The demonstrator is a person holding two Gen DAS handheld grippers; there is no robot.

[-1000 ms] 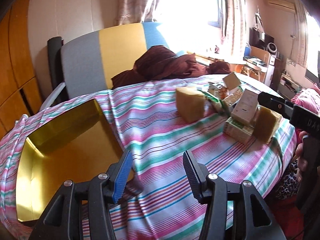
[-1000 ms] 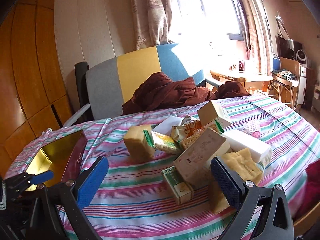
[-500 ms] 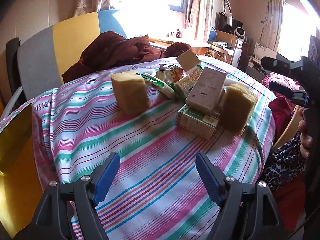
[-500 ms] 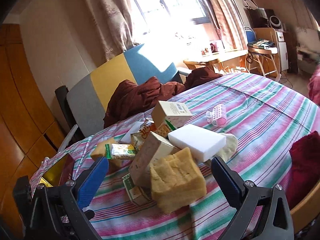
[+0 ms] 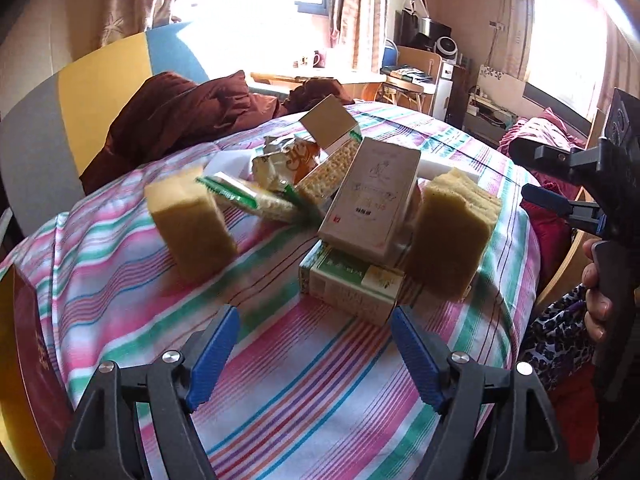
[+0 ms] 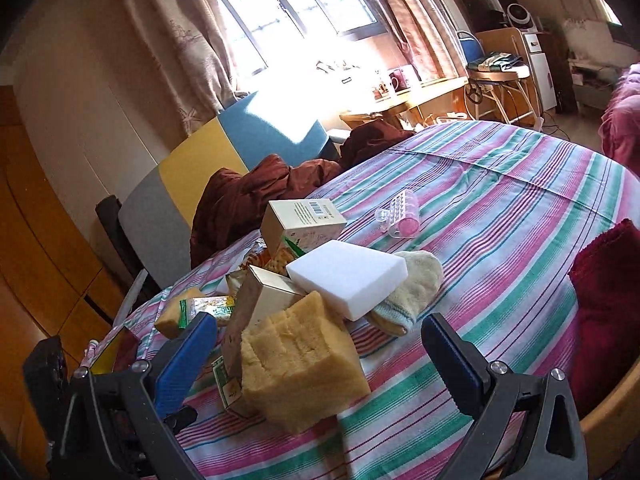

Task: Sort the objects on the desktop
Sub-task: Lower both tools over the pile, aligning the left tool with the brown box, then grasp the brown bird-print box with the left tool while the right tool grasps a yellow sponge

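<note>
A pile of objects sits on the striped tablecloth (image 5: 280, 392). A green-and-white carton (image 5: 352, 284) lies nearest my open left gripper (image 5: 314, 354), just beyond its fingertips. A beige box (image 5: 374, 200) leans on top of it. One yellow sponge (image 5: 192, 226) stands to the left, another yellow sponge (image 5: 452, 232) (image 6: 300, 364) to the right. Cracker packets (image 5: 256, 200) and a foil snack bag (image 5: 280, 160) lie behind. My open right gripper (image 6: 320, 344) frames the second sponge, with a white foam block (image 6: 348, 276), a folded cloth (image 6: 416, 284) and a barcoded box (image 6: 304, 220) beyond.
A gold tray with a red rim (image 5: 20, 364) sits at the table's left edge. A pink hair roller (image 6: 400, 218) lies alone farther back. A dark red cloth (image 6: 604, 300) hangs at the right edge. A maroon garment (image 5: 180, 120) lies on the colour-block chair (image 5: 100, 84).
My left gripper swung right from the gold tray and closed in on the pile. My right gripper moved right and nearer, so the yellow sponge now fills its foreground.
</note>
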